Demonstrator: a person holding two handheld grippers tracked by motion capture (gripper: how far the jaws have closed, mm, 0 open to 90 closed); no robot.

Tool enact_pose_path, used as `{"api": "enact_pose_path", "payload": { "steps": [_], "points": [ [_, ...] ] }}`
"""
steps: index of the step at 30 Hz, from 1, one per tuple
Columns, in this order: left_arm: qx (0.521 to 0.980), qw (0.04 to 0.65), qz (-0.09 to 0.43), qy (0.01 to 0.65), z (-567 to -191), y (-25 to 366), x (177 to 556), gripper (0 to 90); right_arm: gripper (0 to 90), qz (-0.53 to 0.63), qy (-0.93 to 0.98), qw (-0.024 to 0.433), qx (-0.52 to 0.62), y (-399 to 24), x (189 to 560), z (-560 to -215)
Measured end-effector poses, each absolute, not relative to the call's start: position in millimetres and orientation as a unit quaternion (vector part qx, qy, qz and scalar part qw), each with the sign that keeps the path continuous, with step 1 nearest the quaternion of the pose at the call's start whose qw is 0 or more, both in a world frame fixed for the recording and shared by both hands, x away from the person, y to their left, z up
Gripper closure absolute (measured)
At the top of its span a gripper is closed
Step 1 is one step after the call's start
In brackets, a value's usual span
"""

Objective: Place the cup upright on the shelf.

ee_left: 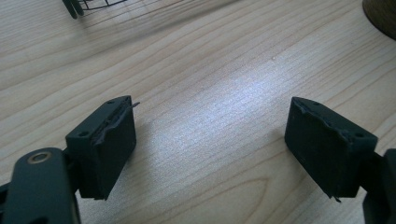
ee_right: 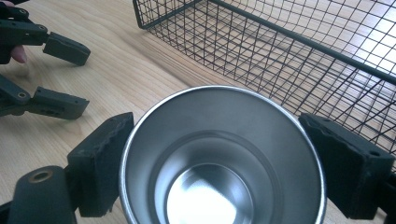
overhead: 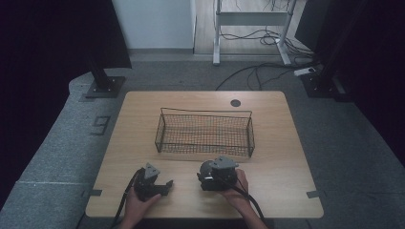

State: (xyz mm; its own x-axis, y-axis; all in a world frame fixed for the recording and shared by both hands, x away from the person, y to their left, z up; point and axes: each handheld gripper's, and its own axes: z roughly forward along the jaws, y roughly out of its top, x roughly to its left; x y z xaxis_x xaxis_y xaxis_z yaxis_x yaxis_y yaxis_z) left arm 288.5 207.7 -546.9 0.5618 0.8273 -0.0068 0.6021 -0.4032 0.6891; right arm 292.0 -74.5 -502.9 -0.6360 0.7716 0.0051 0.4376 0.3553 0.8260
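A shiny steel cup (ee_right: 219, 163) sits between the jaws of my right gripper (ee_right: 215, 126), mouth toward the camera. Both black pads (ee_right: 105, 154) press against its sides, so the gripper is shut on it. In the high view this gripper (overhead: 206, 175) rests on the wooden table (overhead: 277, 181) just in front of the wire basket (overhead: 205, 112). My left gripper (ee_left: 212, 116) is open over bare wood with nothing between its pads. It lies at the front left (overhead: 167, 185), and the right gripper view shows it (ee_right: 77, 77) at the upper left.
The black wire basket (ee_right: 280, 56) stands empty at the table's middle, its near wall close beyond the cup. A corner of it (ee_left: 93, 4) appears in the left gripper view, and a dark round shape (ee_left: 380, 16) sits at the top right edge there.
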Motion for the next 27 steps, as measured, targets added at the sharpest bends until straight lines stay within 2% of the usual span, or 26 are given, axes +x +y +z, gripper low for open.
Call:
{"api": "enact_pose_path", "payload": {
  "steps": [27],
  "points": [
    [0.820, 0.329, 0.171, 0.435, -547, 208, 289, 16.5, 13.5, 0.454, 0.797, 0.176, 0.358, -84, 287, -481]
  ]
}}
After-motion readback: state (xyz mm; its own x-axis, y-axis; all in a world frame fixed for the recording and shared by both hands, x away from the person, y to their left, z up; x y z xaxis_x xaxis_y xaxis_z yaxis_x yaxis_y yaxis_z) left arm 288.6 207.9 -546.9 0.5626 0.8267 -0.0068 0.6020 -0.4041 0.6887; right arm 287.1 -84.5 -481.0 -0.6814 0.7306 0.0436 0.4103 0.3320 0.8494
